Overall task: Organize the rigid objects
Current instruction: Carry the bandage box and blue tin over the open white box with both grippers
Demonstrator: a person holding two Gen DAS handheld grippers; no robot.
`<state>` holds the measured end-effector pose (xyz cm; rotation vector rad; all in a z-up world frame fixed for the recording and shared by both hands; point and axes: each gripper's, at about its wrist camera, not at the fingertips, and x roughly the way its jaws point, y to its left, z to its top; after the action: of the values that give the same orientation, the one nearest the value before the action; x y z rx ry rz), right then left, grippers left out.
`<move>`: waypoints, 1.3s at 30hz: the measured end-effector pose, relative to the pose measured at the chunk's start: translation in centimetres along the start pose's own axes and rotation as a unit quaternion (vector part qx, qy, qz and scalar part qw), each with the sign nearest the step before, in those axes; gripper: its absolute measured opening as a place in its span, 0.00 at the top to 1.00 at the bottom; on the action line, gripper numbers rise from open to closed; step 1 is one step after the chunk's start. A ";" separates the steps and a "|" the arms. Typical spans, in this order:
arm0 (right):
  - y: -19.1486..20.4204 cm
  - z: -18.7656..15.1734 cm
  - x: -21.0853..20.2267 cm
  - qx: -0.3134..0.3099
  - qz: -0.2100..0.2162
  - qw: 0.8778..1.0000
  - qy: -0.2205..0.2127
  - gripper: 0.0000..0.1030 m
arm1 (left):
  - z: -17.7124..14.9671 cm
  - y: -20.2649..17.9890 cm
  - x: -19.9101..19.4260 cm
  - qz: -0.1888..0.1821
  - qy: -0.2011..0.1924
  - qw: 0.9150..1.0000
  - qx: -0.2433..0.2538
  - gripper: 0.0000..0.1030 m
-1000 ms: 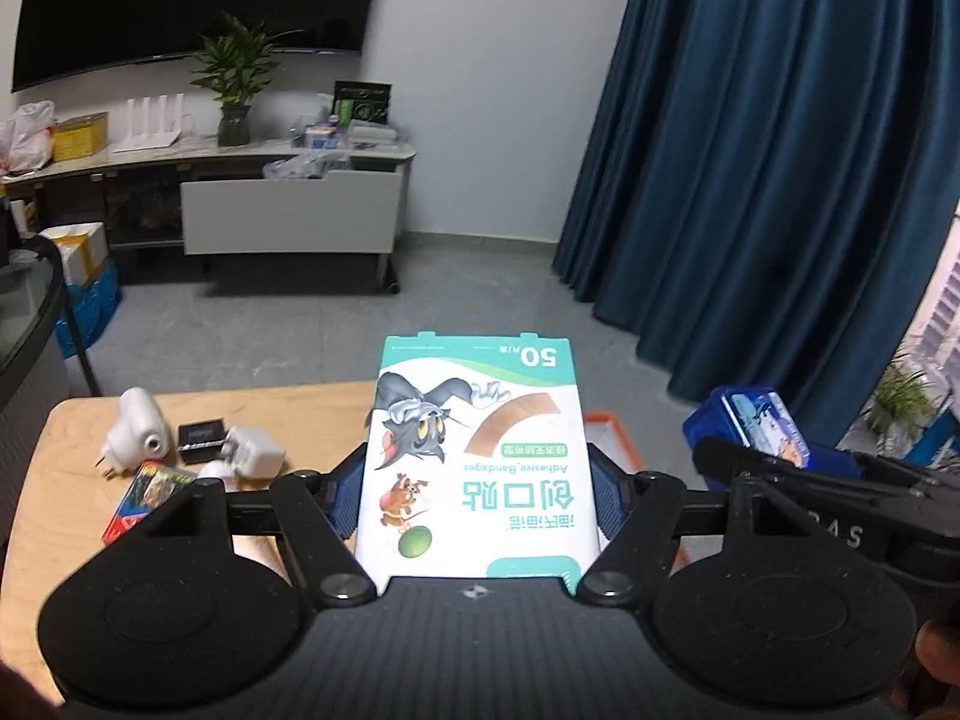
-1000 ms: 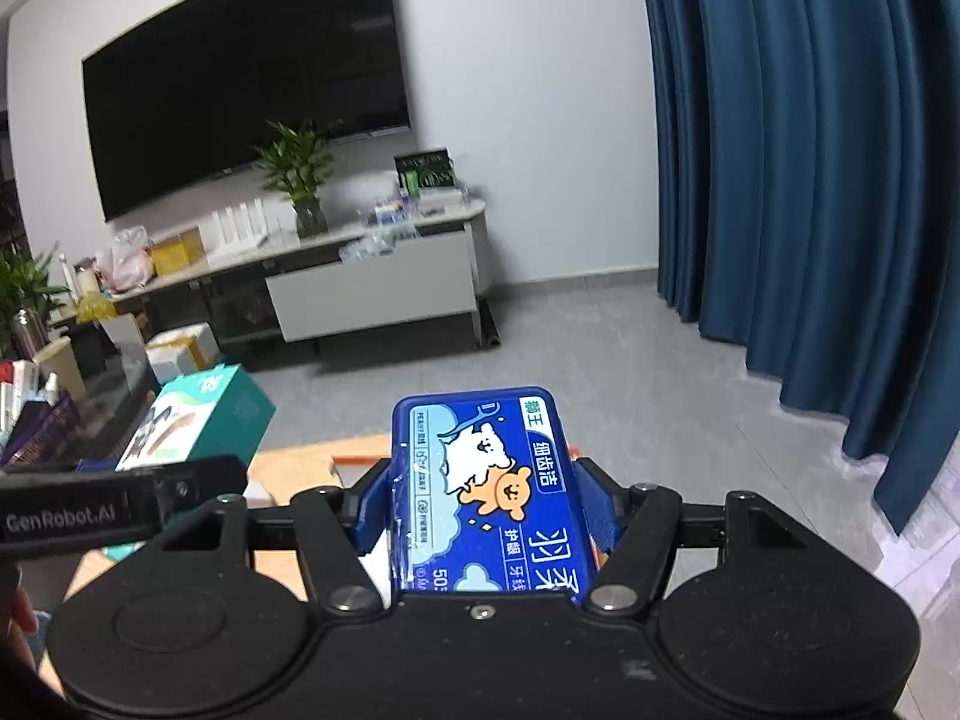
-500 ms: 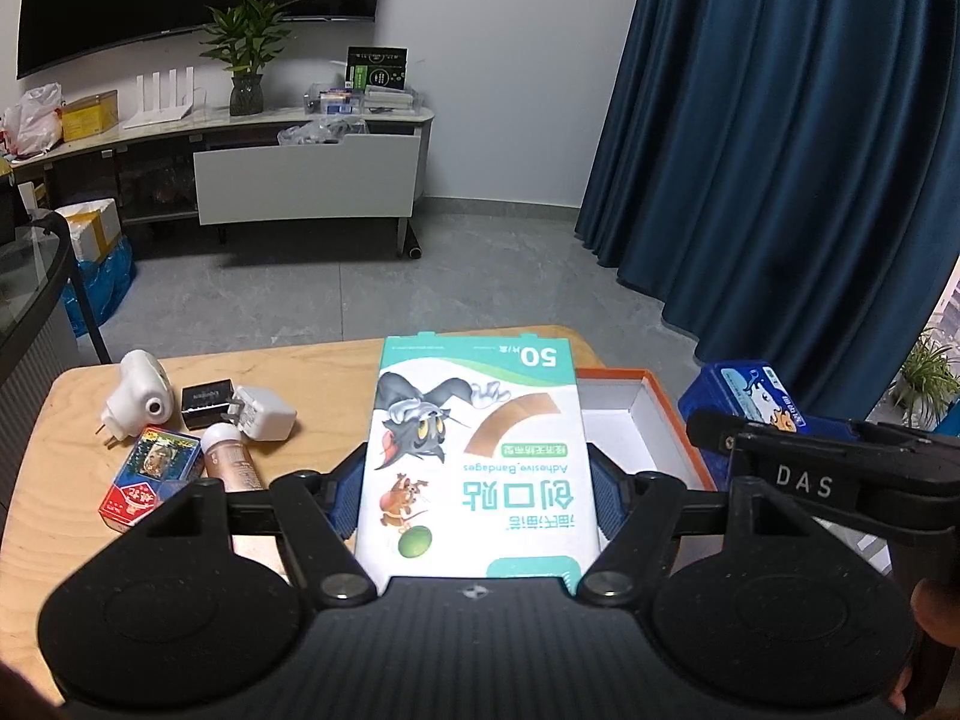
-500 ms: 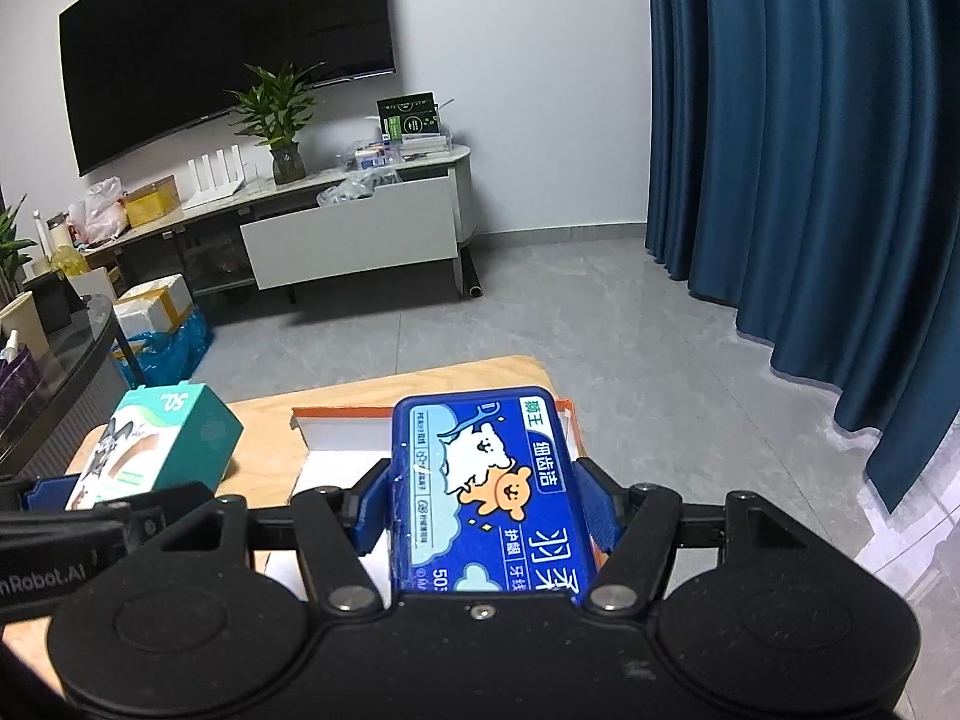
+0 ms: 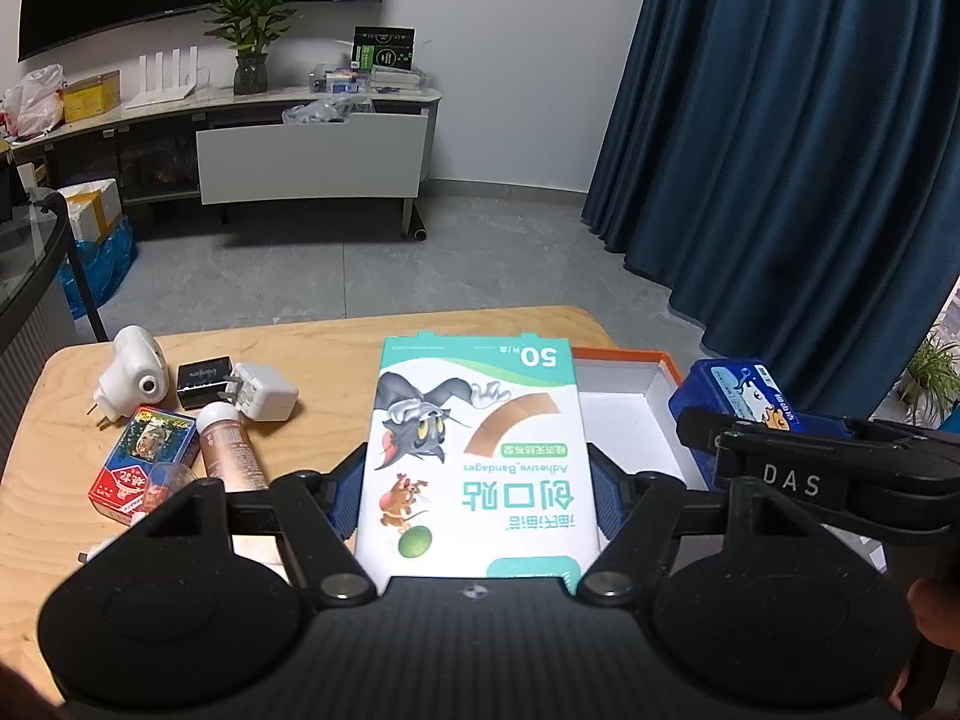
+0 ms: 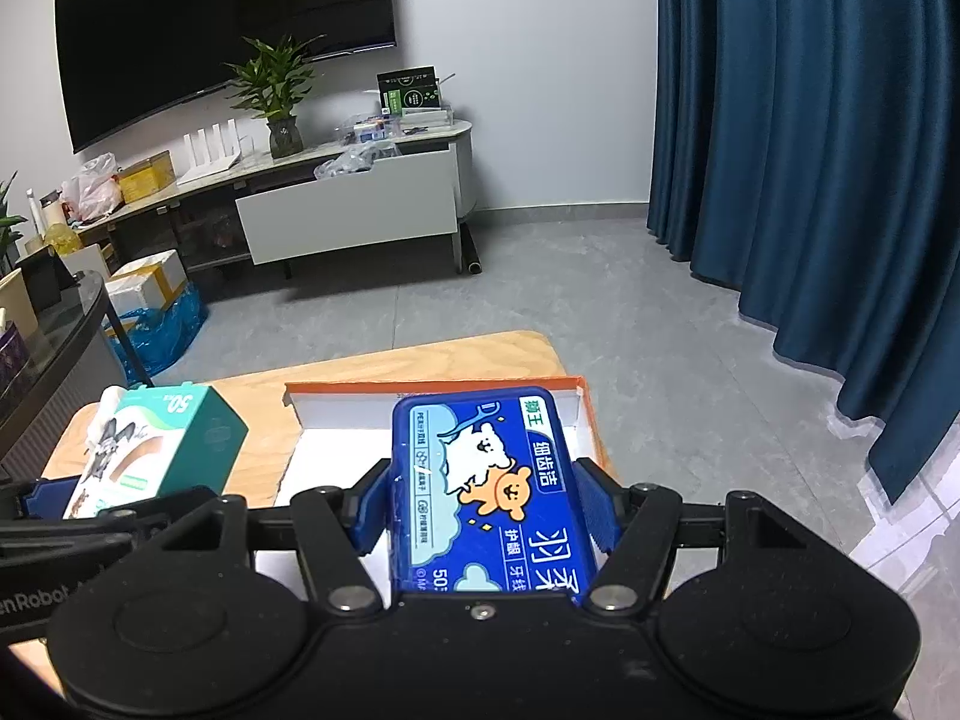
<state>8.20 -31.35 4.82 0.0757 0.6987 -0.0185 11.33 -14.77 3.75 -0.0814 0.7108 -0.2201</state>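
My left gripper [image 5: 477,480] is shut on a teal and white bandage box [image 5: 480,456] and holds it above the wooden table [image 5: 336,348]. My right gripper [image 6: 486,504] is shut on a blue floss box [image 6: 489,486] and holds it over the open orange-rimmed white box [image 6: 336,414]. The white box also shows in the left wrist view [image 5: 624,414], to the right of the bandage box, with the floss box [image 5: 735,390] at its right side. The bandage box shows at the left in the right wrist view [image 6: 156,450].
On the left of the table lie a white plug-in device [image 5: 129,375], a black charger [image 5: 204,381], a white charger [image 5: 264,399], a card pack [image 5: 144,462] and a brown bottle [image 5: 231,450]. Blue curtains [image 5: 780,150] hang to the right.
Both grippers have tilted down and come lower toward the table, each holding its box. More of the table and the white box is now in view.
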 end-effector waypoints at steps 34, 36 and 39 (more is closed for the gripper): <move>-0.6 -0.2 1.4 -0.008 0.007 1.000 0.011 0.26 | -0.3 -0.7 0.9 0.005 0.007 1.000 0.002 0.30; -0.5 -0.2 1.4 -0.008 0.005 1.000 0.011 0.26 | -0.2 -0.7 1.0 0.004 0.007 1.000 0.001 0.30; -0.3 -0.1 1.5 -0.012 0.002 1.000 0.012 0.26 | -0.2 -0.7 0.9 0.006 0.007 1.000 0.001 0.30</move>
<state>9.31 -31.61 3.73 0.0545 0.7228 -0.0047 11.78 -15.64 3.15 -0.0734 0.7240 -0.2110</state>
